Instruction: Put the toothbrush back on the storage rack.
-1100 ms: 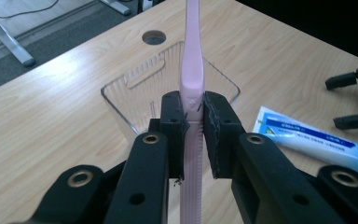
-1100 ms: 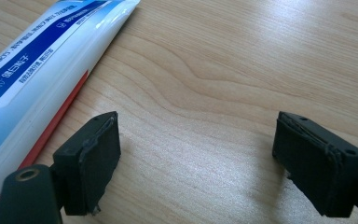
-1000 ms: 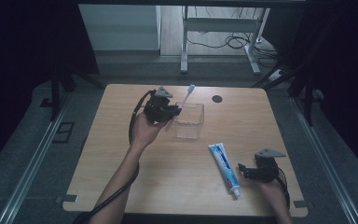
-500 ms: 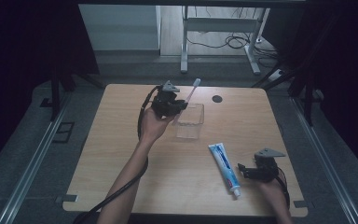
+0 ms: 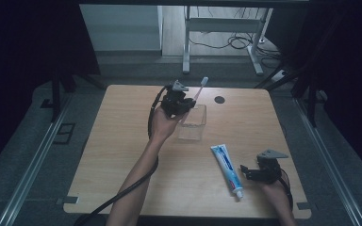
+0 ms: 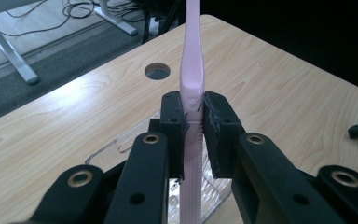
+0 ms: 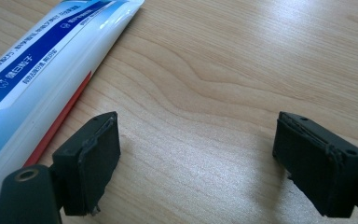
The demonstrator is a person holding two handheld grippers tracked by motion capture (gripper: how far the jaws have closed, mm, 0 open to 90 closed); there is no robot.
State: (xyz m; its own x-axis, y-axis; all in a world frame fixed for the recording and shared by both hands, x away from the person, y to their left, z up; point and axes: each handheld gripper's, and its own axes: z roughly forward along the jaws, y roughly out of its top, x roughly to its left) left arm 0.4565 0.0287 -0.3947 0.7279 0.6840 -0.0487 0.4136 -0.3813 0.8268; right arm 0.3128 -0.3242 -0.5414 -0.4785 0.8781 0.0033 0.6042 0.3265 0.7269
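Pink toothbrush (image 6: 192, 79), slim and upright
Left gripper (image 6: 193, 121) clamps its ribbed handle; right gripper (image 7: 196, 154) stands apart.

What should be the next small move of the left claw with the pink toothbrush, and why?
Probably lower it a little further towards the clear box. The left claw is shut on the toothbrush, held over the box, with the handle's lower end reaching down toward it. The right claw rests open beside the toothpaste tube.
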